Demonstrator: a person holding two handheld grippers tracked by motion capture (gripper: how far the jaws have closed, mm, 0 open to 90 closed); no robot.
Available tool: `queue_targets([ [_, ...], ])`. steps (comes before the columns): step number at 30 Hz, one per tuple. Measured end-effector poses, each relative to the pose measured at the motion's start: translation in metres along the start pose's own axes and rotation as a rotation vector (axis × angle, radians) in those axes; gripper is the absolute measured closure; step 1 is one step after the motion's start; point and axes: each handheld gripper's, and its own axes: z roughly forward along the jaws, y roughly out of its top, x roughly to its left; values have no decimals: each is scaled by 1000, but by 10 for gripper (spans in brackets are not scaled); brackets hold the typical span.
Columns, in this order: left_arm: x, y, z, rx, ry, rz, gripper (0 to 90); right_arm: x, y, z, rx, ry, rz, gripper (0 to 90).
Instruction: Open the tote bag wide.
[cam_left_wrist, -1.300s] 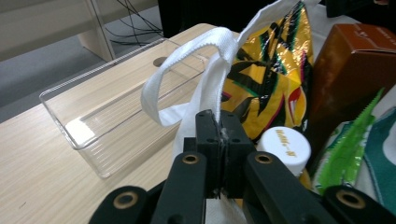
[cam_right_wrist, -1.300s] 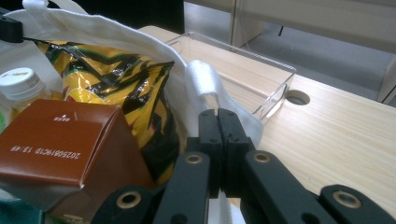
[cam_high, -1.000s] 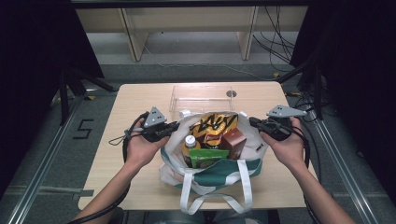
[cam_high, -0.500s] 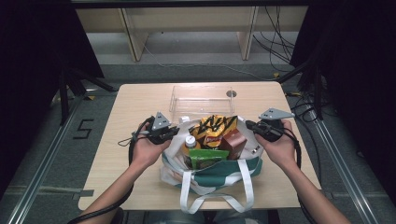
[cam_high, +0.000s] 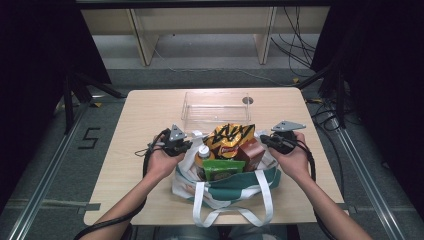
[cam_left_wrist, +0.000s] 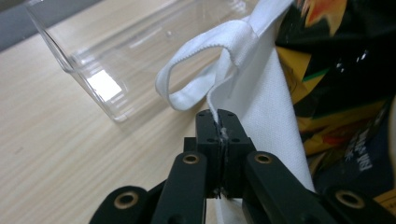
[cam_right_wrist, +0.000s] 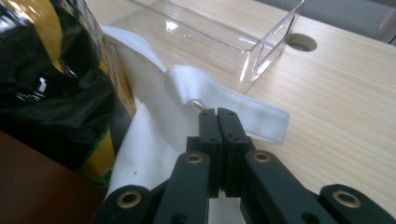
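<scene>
Left gripper view, fingers (cam_left_wrist: 219, 122) pinching tote bag (cam_left_wrist: 261, 93) rim, right gripper (cam_right_wrist: 217, 122) likewise, high view adds snacks (cam_high: 231, 136).

Your table (cam_high: 140, 115) is pale wood. A clear box (cam_high: 216, 106) sits empty at its far middle, just beyond the bag (cam_high: 235, 182), and there's a round hole (cam_high: 247, 100) in the tabletop beside the box's right corner. Look left: a black "5" (cam_high: 91, 138) is marked on the grey floor, with a metal rail (cam_high: 45, 185) running past it. Beyond the table, two wooden legs (cam_high: 141, 42) stand under a shelf, and cables (cam_high: 295, 45) trail across the floor at right. Dark curtains hang on both sides.
</scene>
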Motion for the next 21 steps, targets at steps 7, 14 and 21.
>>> queue_targets([
  [7,-1,-3,5,9,1,-19,882,-2,-5,7,4,13,22,900],
  [14,1,0,-11,-72,6,-37,763,-6,-2,-4,-40,22,49,773],
  [21,0,-1,-38,-140,-10,-80,617,-9,-4,-18,-48,13,63,695],
])
